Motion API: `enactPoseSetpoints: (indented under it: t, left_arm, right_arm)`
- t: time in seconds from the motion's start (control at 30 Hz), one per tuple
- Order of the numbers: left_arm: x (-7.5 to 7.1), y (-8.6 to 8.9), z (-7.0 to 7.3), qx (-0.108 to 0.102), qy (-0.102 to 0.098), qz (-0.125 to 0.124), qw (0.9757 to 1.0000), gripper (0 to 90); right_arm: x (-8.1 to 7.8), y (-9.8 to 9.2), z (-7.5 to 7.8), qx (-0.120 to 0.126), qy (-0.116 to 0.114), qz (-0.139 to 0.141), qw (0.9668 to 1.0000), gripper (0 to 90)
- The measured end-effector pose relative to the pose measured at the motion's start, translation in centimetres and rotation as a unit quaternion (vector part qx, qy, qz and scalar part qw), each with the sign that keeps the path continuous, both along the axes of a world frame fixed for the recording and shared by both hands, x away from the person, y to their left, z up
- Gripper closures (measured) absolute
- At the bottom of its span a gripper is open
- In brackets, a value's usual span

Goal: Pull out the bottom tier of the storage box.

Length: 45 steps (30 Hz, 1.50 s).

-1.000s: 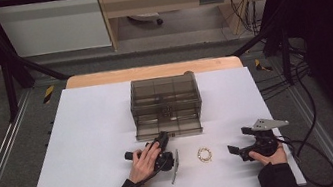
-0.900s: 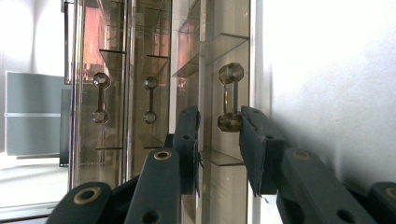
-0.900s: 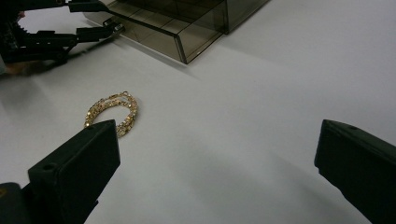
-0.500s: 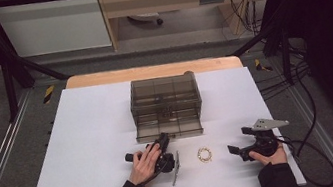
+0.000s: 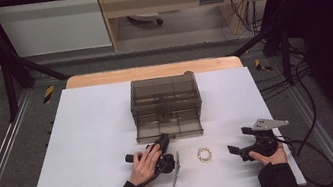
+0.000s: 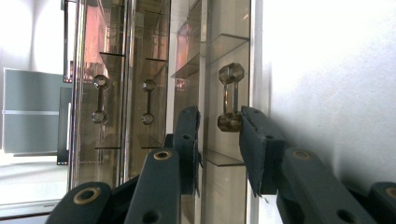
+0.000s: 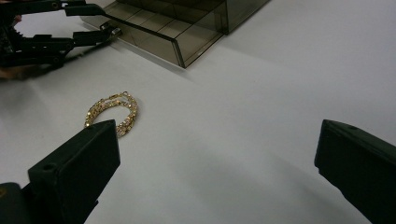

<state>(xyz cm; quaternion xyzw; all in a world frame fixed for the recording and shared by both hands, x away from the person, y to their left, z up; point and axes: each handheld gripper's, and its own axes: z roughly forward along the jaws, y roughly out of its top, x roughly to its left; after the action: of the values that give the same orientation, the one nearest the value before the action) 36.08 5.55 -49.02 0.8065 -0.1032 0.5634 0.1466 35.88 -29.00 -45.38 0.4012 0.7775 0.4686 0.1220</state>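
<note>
A smoky see-through drawer box [image 5: 165,96] stands mid-table with its lowest drawer [image 5: 169,129] [image 7: 159,32] pulled out toward me. My left gripper [image 5: 162,139] [image 6: 219,116], rolled on its side, has that drawer's small knobbed handle [image 6: 231,74] between its jaws. One jaw touches the handle's end, while a gap shows at the other. A gold chain bracelet [image 5: 204,154] [image 7: 112,112] lies coiled on the white table between the two hands. My right gripper [image 5: 238,140] [image 7: 217,135] rests open and wide to its right, pointing at it, with nothing between the jaws.
The white tabletop [image 5: 87,151] has bare room left of the box and along its right side. A wooden strip [image 5: 151,70] borders the far edge. Cables [image 5: 305,117] trail off the right edge. Upper drawers of the box [image 6: 100,98] are closed.
</note>
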Motion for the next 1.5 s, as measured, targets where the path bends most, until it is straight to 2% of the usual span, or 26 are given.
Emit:
enactPoseSetpoints:
  t: [0.3,0.4,0.63,0.83,1.0,1.07,1.13,1.23,1.33,1.4,1.5]
  left_arm:
    - [0.1,0.0,0.0,-0.003,0.011,0.001,0.9999,67.8]
    - [0.2,0.1,0.2,-0.011,0.021,0.000,0.9997,66.3]
    - [0.6,0.0,0.9,-0.018,0.045,0.007,0.9988,55.3]
    - [1.0,0.2,1.8,-0.031,0.072,0.021,0.9967,43.8]
    - [1.4,0.4,2.7,-0.052,0.106,0.024,0.9927,32.7]
    - [1.6,0.6,3.1,-0.065,0.126,0.025,0.9897,29.1]
    - [1.8,0.9,3.4,-0.079,0.147,0.029,0.9856,25.2]
    - [1.9,1.3,3.6,-0.106,0.176,0.036,0.9780,22.3]
    - [2.1,1.8,3.9,-0.122,0.201,0.044,0.9709,18.8]
    - [2.2,2.1,4.0,-0.141,0.222,0.051,0.9635,16.0]
    - [2.2,2.7,4.4,-0.172,0.253,0.068,0.9497,14.9]
  right_arm:
    - [0.0,0.0,0.0,0.000,0.000,0.000,1.0000,0.7]
    - [0.0,0.0,0.0,0.000,0.001,0.000,1.0000,0.6]
    - [0.0,-0.1,0.0,0.000,-0.001,0.000,1.0000,0.7]
    - [0.0,-0.1,0.1,0.001,-0.003,0.000,1.0000,0.7]
    - [0.0,-0.1,0.1,0.002,-0.002,0.000,1.0000,0.6]
    - [0.0,-0.1,0.1,0.002,-0.003,0.000,1.0000,0.6]
    - [0.0,-0.1,0.1,0.002,-0.002,-0.001,1.0000,0.6]
    - [0.0,-0.1,0.1,0.002,-0.002,0.000,1.0000,0.6]
    - [0.0,-0.1,0.1,0.002,-0.002,-0.001,1.0000,0.6]
    - [0.0,-0.1,0.1,0.002,-0.002,-0.001,1.0000,0.6]
    - [0.0,-0.1,0.1,0.002,-0.002,-0.001,1.0000,0.6]
